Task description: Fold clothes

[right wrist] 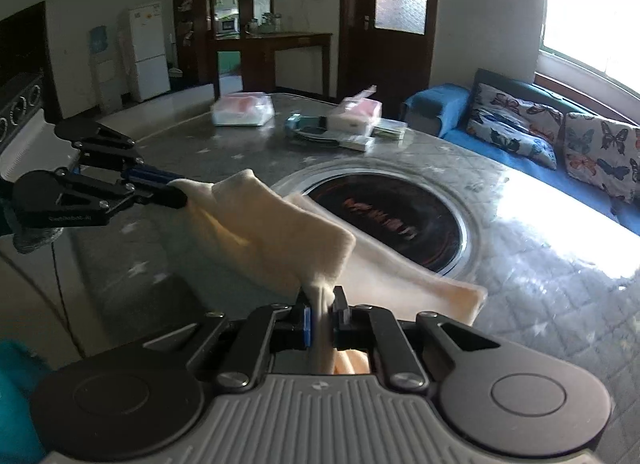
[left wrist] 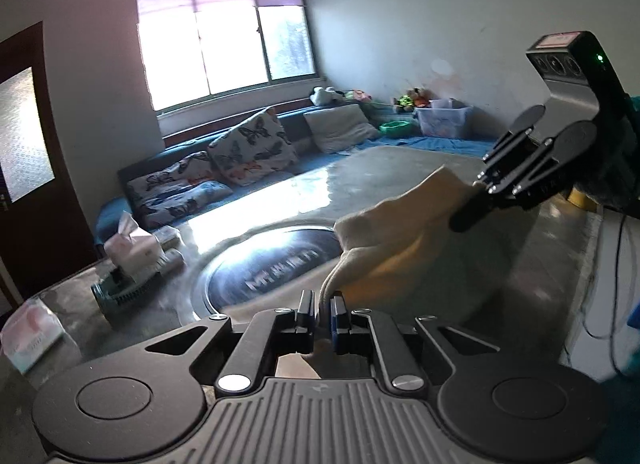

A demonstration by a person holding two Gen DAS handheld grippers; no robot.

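A cream cloth [left wrist: 400,232] hangs between both grippers above the grey table [left wrist: 360,176]. In the left wrist view my left gripper [left wrist: 322,306] is shut on one corner of it at the bottom. My right gripper [left wrist: 466,218] pinches the far corner at the upper right. In the right wrist view my right gripper [right wrist: 322,302] is shut on a bunched cloth [right wrist: 280,232] corner. My left gripper [right wrist: 178,194] holds the other end at the left. A lower layer of the cloth trails onto the table [right wrist: 540,264] to the right.
A round black hob plate [right wrist: 392,220] is set into the table's middle. At the far side lie tissue packs [right wrist: 356,112], a plastic-wrapped pack [right wrist: 242,110] and a small teal tray [left wrist: 124,292]. A blue sofa with butterfly cushions [left wrist: 252,148] lines the window wall.
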